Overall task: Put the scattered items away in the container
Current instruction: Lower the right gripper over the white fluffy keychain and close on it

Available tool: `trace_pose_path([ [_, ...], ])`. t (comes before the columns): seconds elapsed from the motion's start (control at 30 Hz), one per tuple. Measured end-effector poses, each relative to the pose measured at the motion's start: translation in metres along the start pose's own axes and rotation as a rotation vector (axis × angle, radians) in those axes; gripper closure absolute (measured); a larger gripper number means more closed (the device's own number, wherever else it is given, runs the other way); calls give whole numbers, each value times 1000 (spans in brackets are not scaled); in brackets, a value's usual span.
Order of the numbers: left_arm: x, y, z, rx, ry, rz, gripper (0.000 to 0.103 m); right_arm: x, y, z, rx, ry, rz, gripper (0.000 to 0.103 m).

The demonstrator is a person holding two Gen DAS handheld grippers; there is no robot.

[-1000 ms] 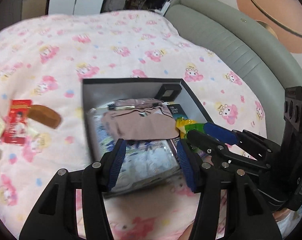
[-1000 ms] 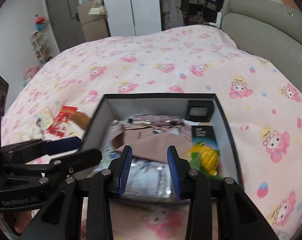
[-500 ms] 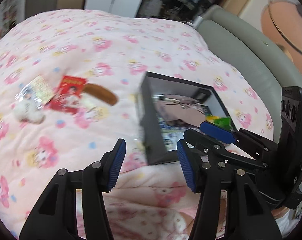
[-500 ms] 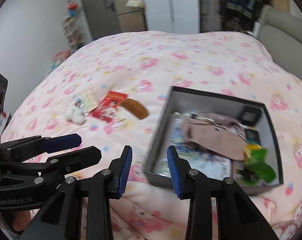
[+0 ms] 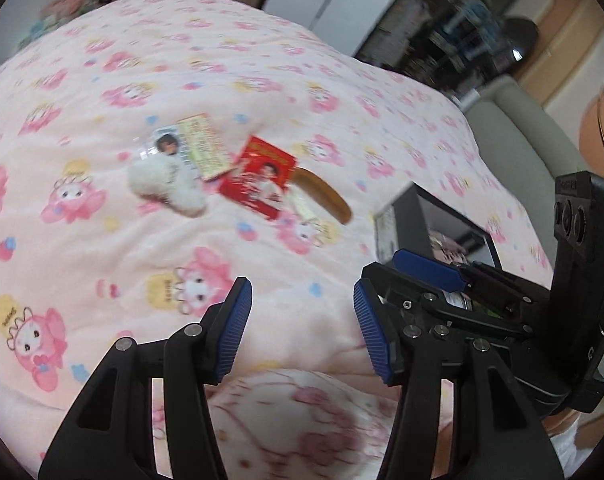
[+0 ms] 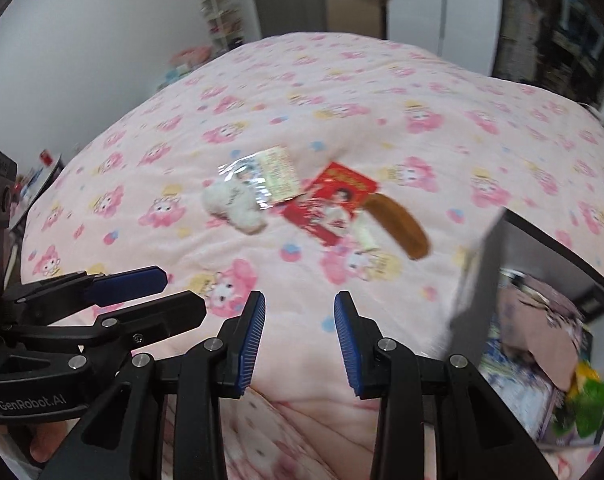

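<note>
Change: both views have swung from the box [image 6: 542, 344] to the loose items on the bed [image 5: 262, 72].
Box: right edge, part-filled.
Room: open quilt ahead.
Left gripper [image 5: 302, 324], right gripper [image 6: 300, 340]: jaws apart, empty.
Items: red packet [image 6: 334, 204], comb [image 6: 398, 226], plush [image 6: 234, 204], clustered.

Both grippers swung from box [image 6: 542, 320] toward scattered items [image 6: 330, 204]
</note>
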State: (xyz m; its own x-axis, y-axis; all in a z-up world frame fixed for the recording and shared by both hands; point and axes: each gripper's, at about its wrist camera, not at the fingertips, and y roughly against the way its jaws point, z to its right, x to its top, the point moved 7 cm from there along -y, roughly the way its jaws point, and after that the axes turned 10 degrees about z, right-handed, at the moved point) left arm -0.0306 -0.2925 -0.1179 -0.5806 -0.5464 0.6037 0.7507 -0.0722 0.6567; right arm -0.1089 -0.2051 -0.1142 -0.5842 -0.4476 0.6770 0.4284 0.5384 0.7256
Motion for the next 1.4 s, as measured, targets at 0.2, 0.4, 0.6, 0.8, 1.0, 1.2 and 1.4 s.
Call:
trace_pose_path([
  [0.2, 16, -18, -56, 44, 132, 38, 49, 18, -58, -19, 133, -50, -101, 70],
  [0.4, 44, -67, -127, 83, 274, 22, 49, 38, -132, -18, 150, -125, -204, 68],
  [0.6, 57, -99, -161, 82, 355, -9, 49, 30, -188, -9, 156, -157, -289, 68],
  [0.8, 73, -127, -191, 66, 455, 18, 47, 27, -225, -1, 220, -239, -328, 59],
  [1.0, 59, -157, -177, -13, 527, -53, 70, 19, -233, -12, 364, -327, -330, 75],
  [1.2, 54, -143, -136, -28, 454, -61, 80, 27, -192, -5, 329, -252, -246, 83],
  [1.4, 55, -118, -132, 19, 446, -16, 79, 38, -169, 20, 254, -240, -198, 83],
])
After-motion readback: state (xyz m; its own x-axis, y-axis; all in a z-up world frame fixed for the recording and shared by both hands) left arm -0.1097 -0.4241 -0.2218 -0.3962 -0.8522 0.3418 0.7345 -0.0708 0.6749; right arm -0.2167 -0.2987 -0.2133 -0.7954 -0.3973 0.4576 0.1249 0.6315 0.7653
